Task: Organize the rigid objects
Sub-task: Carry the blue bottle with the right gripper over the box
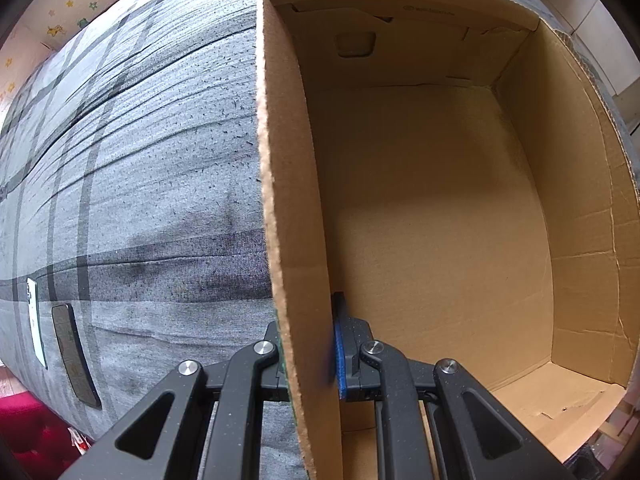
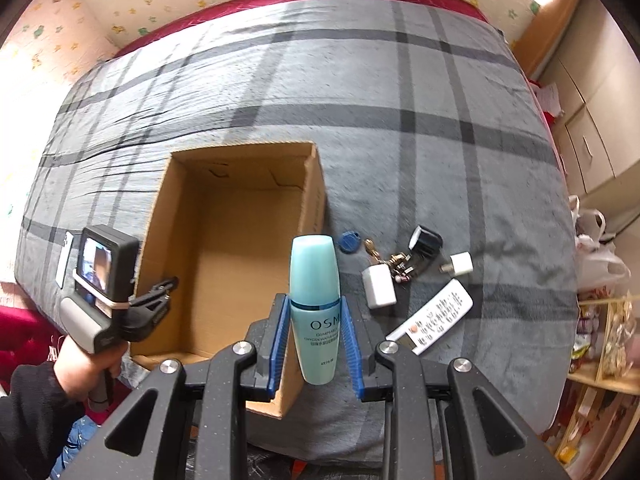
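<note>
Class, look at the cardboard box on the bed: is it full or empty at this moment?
Empty. The cardboard box shows a bare brown floor in both views; the teal bottle is outside it, held in the right gripper.

A cardboard box (image 2: 236, 248) sits on the bed (image 2: 400, 100), near its front edge. Right of the box lie a round tag (image 2: 349, 241), keys (image 2: 394, 262), two plugs (image 2: 378, 286), a clip (image 2: 426, 242) and, nearest, a remote (image 2: 434, 318). Left of the box lie two phones (image 1: 54, 340).
</note>
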A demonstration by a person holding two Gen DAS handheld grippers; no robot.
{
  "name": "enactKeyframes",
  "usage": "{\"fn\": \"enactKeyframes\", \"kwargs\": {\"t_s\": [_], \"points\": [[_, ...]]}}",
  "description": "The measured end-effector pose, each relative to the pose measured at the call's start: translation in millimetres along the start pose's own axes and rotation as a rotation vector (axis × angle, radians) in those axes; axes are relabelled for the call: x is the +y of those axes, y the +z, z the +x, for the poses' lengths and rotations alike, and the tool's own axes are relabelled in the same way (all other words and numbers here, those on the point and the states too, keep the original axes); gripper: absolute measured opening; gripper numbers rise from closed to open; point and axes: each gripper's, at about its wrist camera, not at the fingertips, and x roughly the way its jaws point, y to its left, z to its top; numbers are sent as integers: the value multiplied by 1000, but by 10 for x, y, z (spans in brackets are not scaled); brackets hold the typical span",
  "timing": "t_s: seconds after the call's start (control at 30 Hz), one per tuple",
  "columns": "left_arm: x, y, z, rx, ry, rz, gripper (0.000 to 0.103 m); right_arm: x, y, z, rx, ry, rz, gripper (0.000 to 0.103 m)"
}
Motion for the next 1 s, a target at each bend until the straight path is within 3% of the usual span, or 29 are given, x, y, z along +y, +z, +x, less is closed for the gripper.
{"fn": "enactKeyframes", "kwargs": {"t_s": [0.53, 1.0], "points": [[102, 6, -22, 2, -7, -16, 13, 514, 277, 272, 31, 45, -136, 27], [202, -9, -42, 4, -24, -30, 13, 899, 425, 949, 102, 75, -214, 27]]}}
